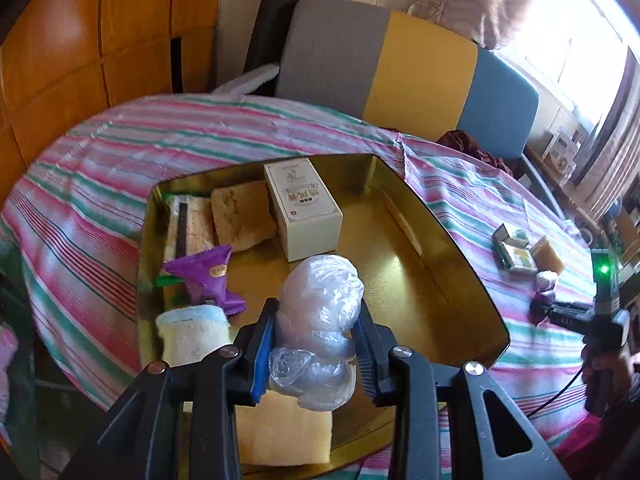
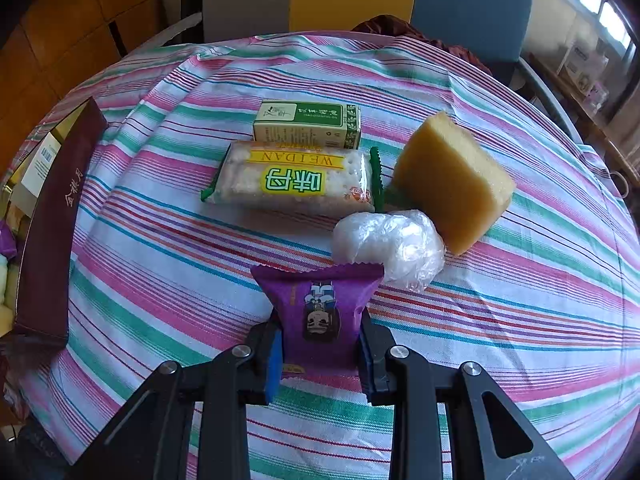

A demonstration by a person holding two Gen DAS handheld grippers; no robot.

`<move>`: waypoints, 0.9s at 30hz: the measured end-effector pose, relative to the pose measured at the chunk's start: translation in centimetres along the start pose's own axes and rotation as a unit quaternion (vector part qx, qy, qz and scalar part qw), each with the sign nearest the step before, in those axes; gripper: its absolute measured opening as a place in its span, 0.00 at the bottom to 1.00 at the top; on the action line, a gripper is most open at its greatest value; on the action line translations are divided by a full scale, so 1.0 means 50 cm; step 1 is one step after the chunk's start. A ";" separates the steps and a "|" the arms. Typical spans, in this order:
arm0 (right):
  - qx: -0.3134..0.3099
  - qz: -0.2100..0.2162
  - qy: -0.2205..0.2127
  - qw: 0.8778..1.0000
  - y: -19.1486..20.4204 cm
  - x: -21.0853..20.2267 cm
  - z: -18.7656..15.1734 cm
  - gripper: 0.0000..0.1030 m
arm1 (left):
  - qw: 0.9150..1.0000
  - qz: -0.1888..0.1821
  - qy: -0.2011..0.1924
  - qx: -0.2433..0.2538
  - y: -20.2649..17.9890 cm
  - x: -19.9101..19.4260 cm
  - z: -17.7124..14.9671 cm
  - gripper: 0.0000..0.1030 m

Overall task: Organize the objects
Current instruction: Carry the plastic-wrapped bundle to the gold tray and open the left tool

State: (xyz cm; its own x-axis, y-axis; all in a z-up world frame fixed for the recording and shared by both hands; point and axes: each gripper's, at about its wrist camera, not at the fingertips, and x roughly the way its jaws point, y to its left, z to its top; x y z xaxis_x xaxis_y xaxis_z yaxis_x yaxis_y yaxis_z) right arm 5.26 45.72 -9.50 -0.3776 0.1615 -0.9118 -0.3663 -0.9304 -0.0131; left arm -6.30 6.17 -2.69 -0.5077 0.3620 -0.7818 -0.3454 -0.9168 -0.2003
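Observation:
My left gripper (image 1: 318,338) is shut on a clear plastic-wrapped bundle (image 1: 320,312) and holds it over the gold tin (image 1: 448,248). The tin holds a white box (image 1: 304,212), a purple snack packet (image 1: 208,276), a rolled towel (image 1: 192,332), biscuit packs and yellow sponges. My right gripper (image 2: 320,344) is shut on a purple snack packet (image 2: 318,308) just above the striped tablecloth (image 2: 160,264). Beyond it lie a second plastic-wrapped bundle (image 2: 390,246), a yellow sponge (image 2: 452,180), a Weidan cracker pack (image 2: 296,180) and a green box (image 2: 308,124).
The tin's maroon outer wall (image 2: 52,240) stands at the left edge of the right wrist view. A grey, yellow and blue chair (image 1: 400,68) stands behind the table. Wooden cabinets (image 1: 80,40) are at the left. The right gripper (image 1: 592,320) shows at the left view's right edge.

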 end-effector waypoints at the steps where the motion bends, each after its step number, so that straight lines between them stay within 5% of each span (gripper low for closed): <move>1: 0.000 0.000 0.000 1.000 0.000 0.000 0.000 0.29 | 1.000 -0.013 0.008 -0.016 0.008 0.006 0.005 0.34; 4: -0.001 0.000 0.000 1.000 0.001 0.004 -0.003 0.29 | 0.996 -0.050 0.026 -0.064 0.039 0.027 0.025 0.34; 12: -0.003 -0.002 -0.004 1.000 0.004 0.014 -0.010 0.30 | 0.995 -0.037 0.045 -0.080 0.064 0.067 0.038 0.34; 21: -0.004 -0.002 -0.004 1.000 0.005 0.010 -0.005 0.29 | 0.995 0.050 0.071 -0.055 0.074 0.147 0.057 0.36; 27: -0.004 -0.003 -0.003 1.000 0.004 0.007 -0.001 0.30 | 0.995 0.037 0.075 -0.054 0.072 0.156 0.069 0.41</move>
State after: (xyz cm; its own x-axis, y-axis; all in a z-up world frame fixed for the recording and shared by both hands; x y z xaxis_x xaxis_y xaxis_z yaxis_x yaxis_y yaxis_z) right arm 5.09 45.56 -9.83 -0.3813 0.1687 -0.9089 -0.3616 -0.9321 -0.0213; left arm -14.23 6.26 -7.46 -0.4030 0.2712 -0.8741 -0.2196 -0.9558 -0.1953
